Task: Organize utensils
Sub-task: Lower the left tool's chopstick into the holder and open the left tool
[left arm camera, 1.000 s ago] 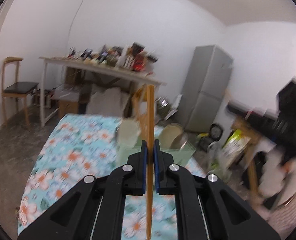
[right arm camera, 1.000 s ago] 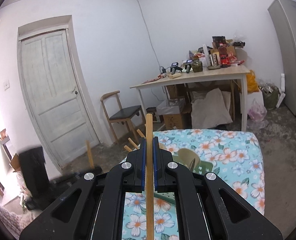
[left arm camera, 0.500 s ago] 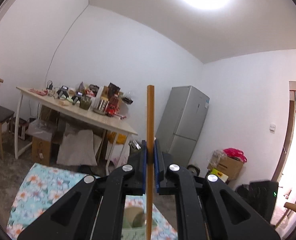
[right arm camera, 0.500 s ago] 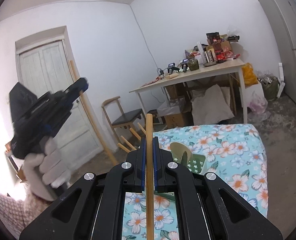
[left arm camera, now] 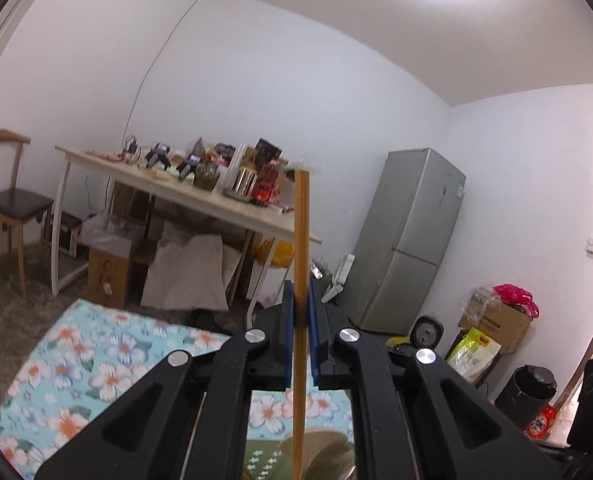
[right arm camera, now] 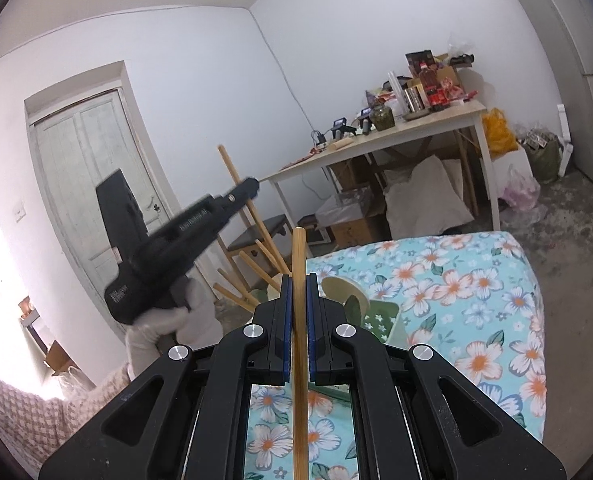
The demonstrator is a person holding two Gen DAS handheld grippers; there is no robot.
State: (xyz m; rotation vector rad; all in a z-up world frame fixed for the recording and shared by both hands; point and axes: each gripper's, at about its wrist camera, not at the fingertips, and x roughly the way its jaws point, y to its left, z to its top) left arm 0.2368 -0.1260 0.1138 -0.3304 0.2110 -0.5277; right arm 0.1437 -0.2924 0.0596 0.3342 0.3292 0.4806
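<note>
Surveying the scene from the largest item down, the table with the floral cloth [right arm camera: 476, 280] occupies the lower part of both views, and on it sits a green star-patterned holder [right arm camera: 380, 314] with pale spoon-like pieces standing in or just behind it; which of the two cannot be settled from these views. Several wooden sticks [right arm camera: 256, 268] also fan out near the far left corner of that holder, though whether they rest inside it is hidden behind the near gripper. On this evidence the task is judged to be partly advanced: some utensils appear gathered at the holder, while two chopsticks are not yet put away. The left gripper [right arm camera: 252, 188] is raised well above the cloth, held by a gloved hand [right arm camera: 164, 324], and its tongs are clamped together on a chopstick [left arm camera: 301, 280] that runs upright between the blue pads, extending far above and below them. The right gripper [right arm camera: 298, 312] is likewise closed tight on a second chopstick [right arm camera: 299, 360], held lower, over the cloth and near the holder. Both chopsticks are plain, slender, light-brown wooden rods, straight, with a blunt squared upper end; no damage or soiling is visible. Remaining work, as judged, is to bring each stick to the holder and release it there.
</note>
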